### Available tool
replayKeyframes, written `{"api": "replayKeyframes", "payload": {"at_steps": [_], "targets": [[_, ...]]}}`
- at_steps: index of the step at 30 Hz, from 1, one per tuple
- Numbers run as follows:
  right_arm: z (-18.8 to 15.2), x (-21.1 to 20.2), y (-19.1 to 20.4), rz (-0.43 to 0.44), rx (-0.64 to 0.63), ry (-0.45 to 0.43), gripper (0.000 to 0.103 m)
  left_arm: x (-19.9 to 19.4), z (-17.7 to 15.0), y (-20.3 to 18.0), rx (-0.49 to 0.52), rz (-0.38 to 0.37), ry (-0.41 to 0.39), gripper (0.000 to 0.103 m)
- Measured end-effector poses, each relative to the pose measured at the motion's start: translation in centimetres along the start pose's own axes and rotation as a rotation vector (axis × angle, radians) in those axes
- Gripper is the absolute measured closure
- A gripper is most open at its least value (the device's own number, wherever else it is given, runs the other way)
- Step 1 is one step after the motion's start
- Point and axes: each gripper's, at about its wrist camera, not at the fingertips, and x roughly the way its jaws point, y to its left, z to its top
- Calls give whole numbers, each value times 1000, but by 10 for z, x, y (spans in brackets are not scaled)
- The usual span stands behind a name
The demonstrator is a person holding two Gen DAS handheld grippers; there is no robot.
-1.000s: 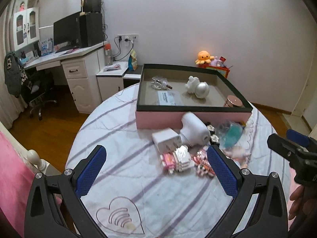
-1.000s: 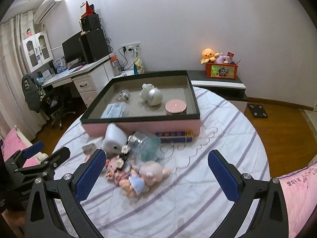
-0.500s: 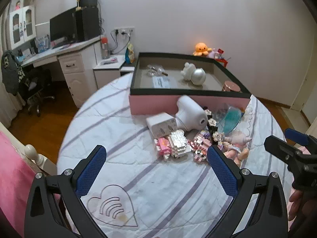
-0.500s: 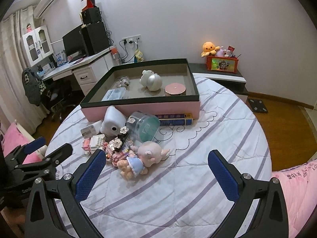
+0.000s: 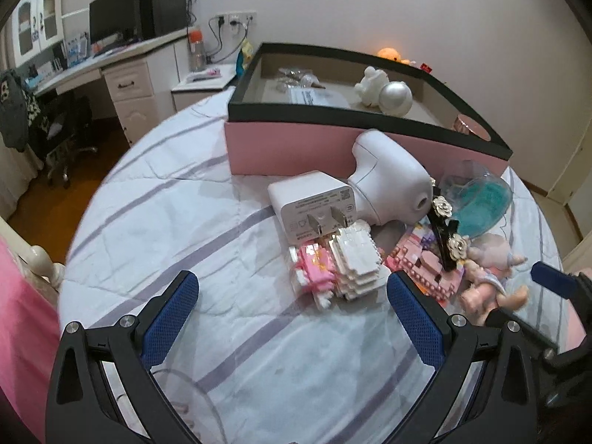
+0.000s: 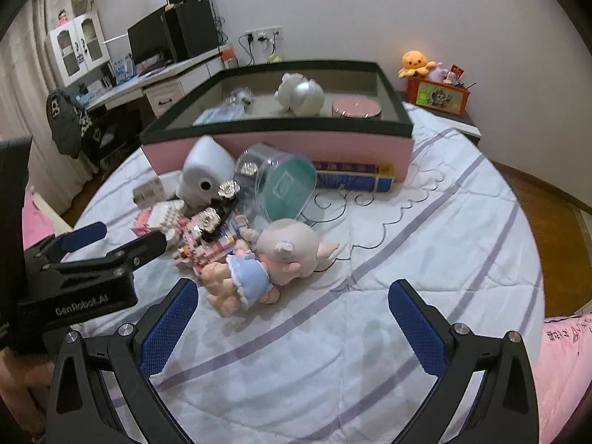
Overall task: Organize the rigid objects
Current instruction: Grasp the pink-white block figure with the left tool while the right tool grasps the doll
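- On the striped bedspread (image 5: 192, 222), the left gripper (image 5: 292, 318) hangs wide open, holding nothing, with the pink-and-white brick model (image 5: 333, 262) just at its 12 o'clock.
- Right gripper (image 6: 292, 318) is spread wide too, empty; baby doll (image 6: 266, 262) at 11 o'clock.
- Pink tray box (image 6: 281, 144) sits further back at 12.

Left gripper (image 5: 292, 307) jaws wide apart, nothing between them. Just beyond the fingertips (image 5: 401, 290): pink-and-white brick model (image 5: 335, 264), with white charger (image 5: 314, 205) and white camera (image 5: 388, 185) farther out. Pink tray (image 5: 296, 151) sits beyond those.
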Motion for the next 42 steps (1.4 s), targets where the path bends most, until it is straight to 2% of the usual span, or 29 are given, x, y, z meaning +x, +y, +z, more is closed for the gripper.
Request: {"api": "replayKeyframes", "payload": {"at_steps": [6, 9, 10, 11, 12, 13, 16, 26, 42], "targets": [[3, 25, 3, 17, -33, 35, 0, 13, 7, -6, 6, 8, 10, 2], [5, 29, 6, 1, -61, 38, 3, 14, 8, -4, 7, -32, 9, 15], [5, 28, 7, 16, -68, 33, 6, 13, 7, -5, 10, -40, 6, 24], [5, 27, 8, 23, -74, 30, 11, 11, 6, -5, 16, -44, 3, 32], [4, 24, 9, 39, -82, 25, 23, 10, 5, -4, 19, -50, 1, 35], [3, 23, 9, 47, -85, 23, 26, 9, 5, -4, 22, -59, 0, 42], [0, 21, 8, 45, -85, 25, 26, 3, 2, -4, 35, -81, 5, 57], [-6, 2, -6, 81, -25, 30, 26, -24, -20, 3, 38, -105, -5, 57], [3, -21, -4, 87, -23, -22, 26, -53, -14, 2, 59, -111, -61, 59]]}}
